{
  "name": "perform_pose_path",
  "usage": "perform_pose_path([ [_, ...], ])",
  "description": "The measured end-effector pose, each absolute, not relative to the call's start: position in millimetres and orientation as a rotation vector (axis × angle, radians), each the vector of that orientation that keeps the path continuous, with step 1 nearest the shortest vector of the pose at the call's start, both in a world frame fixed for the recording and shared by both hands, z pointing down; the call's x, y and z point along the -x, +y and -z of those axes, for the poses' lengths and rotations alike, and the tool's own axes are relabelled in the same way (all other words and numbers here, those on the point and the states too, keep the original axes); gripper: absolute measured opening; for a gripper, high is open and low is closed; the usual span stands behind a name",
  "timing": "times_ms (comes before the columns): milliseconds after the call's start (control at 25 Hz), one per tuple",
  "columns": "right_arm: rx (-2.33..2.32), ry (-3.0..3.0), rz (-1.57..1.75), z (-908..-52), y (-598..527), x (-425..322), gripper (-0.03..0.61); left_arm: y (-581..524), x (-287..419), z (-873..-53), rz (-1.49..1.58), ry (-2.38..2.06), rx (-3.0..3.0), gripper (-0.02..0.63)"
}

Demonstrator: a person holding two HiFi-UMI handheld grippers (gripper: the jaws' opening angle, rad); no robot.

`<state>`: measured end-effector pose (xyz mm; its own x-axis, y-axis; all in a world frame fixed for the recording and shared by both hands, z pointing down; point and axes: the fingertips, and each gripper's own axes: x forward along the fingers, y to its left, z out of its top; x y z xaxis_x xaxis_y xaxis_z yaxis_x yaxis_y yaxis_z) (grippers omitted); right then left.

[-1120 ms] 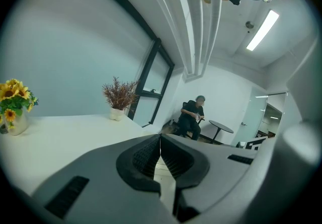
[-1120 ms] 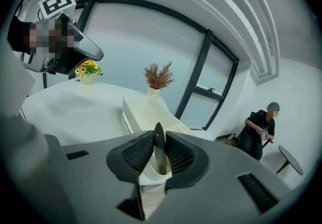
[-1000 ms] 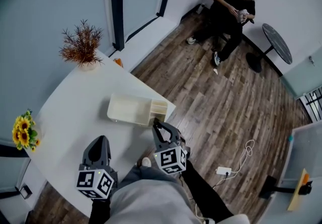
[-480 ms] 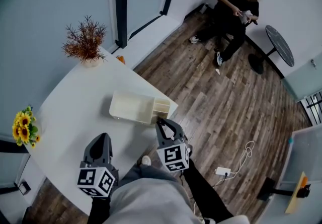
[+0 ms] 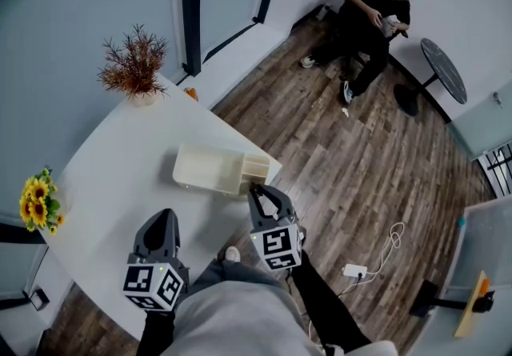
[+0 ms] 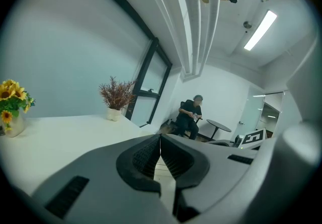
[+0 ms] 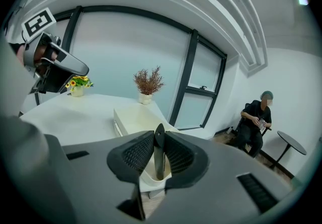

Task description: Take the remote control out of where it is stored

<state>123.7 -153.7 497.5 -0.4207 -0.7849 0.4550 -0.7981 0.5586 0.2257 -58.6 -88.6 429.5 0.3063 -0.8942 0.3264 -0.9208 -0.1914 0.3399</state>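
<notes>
Though right gripper [image 7: 159, 136] clamps remote control [image 7: 159, 153], head view hides it

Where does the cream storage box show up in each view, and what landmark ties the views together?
Head view: storage box lies near the table's edge, just ahead of the right gripper.
Left gripper view: not clearly in it; the shut jaws block that spot.
Right gripper view: centre, behind the remote control clamped in the jaws.
Shared landmark: dried red plant.
</notes>
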Motion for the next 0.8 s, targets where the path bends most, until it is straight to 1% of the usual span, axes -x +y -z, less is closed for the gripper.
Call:
perform_pose_path([
  [800, -1.319, -2.305, -0.073, -488.1, -152.5, -127.1, 0.069, -86.2, 55.0, -428.1, -0.067, -1.598, -2.116, 0.009],
])
